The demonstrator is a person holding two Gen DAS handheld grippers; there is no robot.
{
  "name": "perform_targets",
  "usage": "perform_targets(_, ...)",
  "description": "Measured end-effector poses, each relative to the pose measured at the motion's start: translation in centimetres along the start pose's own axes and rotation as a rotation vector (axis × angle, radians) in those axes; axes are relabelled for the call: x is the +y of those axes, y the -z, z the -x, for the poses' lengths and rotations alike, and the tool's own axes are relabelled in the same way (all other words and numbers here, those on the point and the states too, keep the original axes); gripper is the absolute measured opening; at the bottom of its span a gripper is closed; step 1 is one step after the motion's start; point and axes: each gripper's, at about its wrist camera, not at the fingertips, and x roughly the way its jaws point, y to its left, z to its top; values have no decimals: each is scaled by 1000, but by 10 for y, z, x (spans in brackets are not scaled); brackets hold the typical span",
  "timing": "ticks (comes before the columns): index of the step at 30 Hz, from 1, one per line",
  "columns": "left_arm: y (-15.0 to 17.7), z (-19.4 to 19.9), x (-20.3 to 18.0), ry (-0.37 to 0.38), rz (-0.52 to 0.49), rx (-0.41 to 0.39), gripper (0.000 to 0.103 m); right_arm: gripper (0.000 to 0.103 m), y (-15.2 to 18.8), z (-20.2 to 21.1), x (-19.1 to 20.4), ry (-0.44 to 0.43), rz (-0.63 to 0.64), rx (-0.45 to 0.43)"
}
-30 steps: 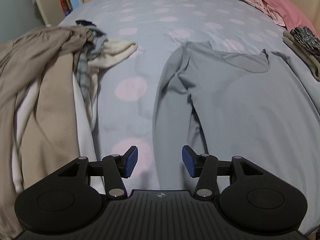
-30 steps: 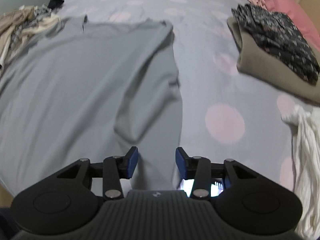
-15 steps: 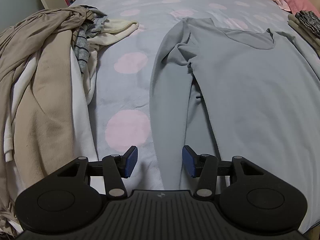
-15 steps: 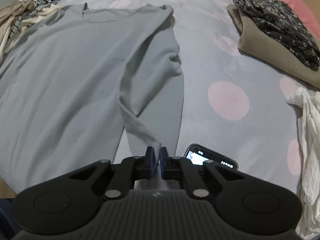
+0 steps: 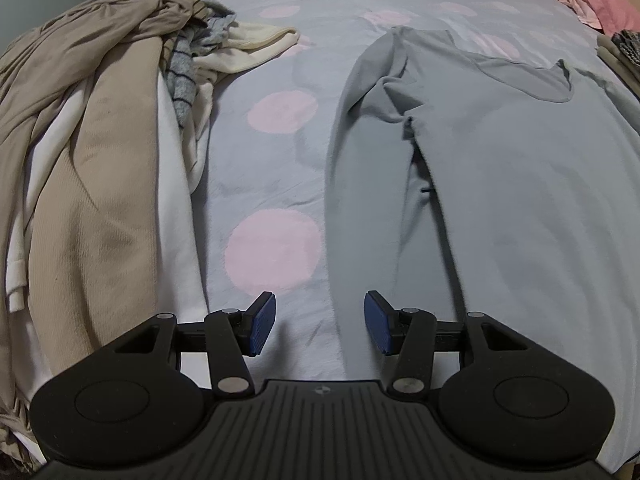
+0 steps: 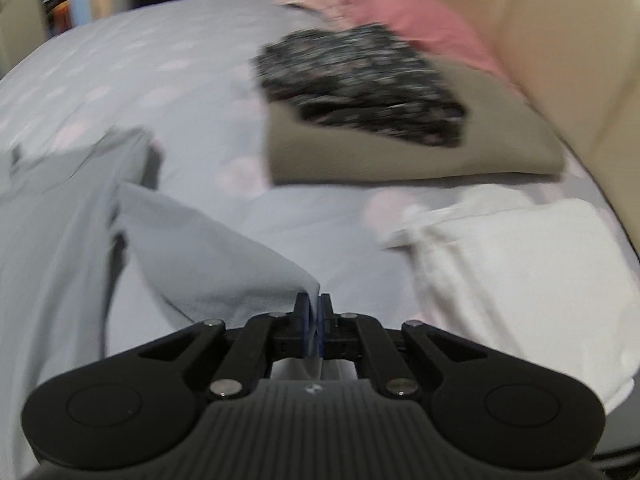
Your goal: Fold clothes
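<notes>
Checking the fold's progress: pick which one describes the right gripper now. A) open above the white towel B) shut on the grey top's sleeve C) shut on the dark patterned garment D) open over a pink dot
B: the right gripper has its jaws closed on the grey top's sleeve, lifted off the bed.

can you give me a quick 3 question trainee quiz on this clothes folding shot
1. True or false: the left gripper is shut on the grey shirt.
2. Which gripper holds cloth? A) left B) right C) neither
3. Fill in: the dark patterned garment lies on top of a folded ____ garment.

Key:
1. False; its jaws stand open over the shirt's sleeve.
2. B; the right gripper is clamped on the shirt's edge and lifts it off the bed.
3. Olive.
</notes>
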Motion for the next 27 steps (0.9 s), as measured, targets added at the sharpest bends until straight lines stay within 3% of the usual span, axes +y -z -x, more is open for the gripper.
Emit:
perform_targets(10,3,-9,15,-10,45,23,47,5,-20,-40,-44,179,-173,-6)
perform_targets(14,3,-9,19,-6,60,24,47,12,-23,-44,-37,183,-159,-11)
perform_targets(16,3,-8,21,2,68,23,47,24,-24,-36,-34,166,-177,-35)
perform_targets(18,3,-7,20,9,70,23,48,29,-26,-28,-29,144,-186,-66)
perform_targets(22,4,-9,17,18,57,29,50,34,-28,-15,-10,108,-145,-81)
perform_targets(27,6,-10,17,30,61,40,51,35,-27,-19,17,116,-86,-27)
